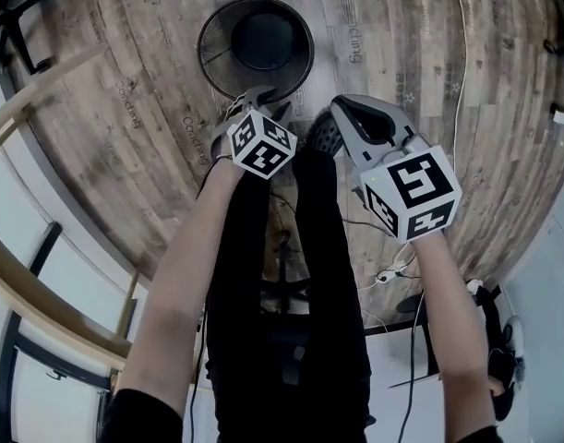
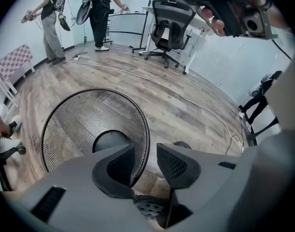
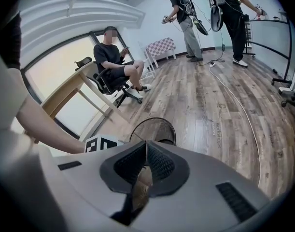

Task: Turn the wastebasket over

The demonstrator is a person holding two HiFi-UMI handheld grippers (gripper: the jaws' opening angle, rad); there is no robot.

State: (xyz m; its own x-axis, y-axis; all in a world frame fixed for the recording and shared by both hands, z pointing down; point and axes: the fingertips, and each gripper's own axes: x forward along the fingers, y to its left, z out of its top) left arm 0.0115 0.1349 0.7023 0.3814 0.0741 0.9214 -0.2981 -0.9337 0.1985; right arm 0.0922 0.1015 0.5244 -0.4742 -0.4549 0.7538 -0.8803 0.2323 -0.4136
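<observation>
Standing upright on the wood floor (image 1: 125, 90), the black mesh wastebasket (image 1: 212, 49) has its open mouth facing up, just ahead of the person's legs in the head view. The left gripper (image 1: 256, 95) points steeply down at the basket's near rim. In the left gripper view its jaws stand apart, and the rim's near edge runs down into the gap between them, with the left jaw over the mesh inside. Neither pad is seen pressing on the rim, so the wastebasket (image 2: 79, 124) is not gripped. The right gripper (image 1: 342, 109) hangs beside the left one, a little further from the basket. In the right gripper view its jaws are closed together with nothing between them, and the wastebasket (image 3: 154, 131) shows just beyond their tips. A white cable (image 2: 186, 98) trails across the floor behind the basket. A seated person (image 3: 113, 64) is by the window, well apart from it.
</observation>
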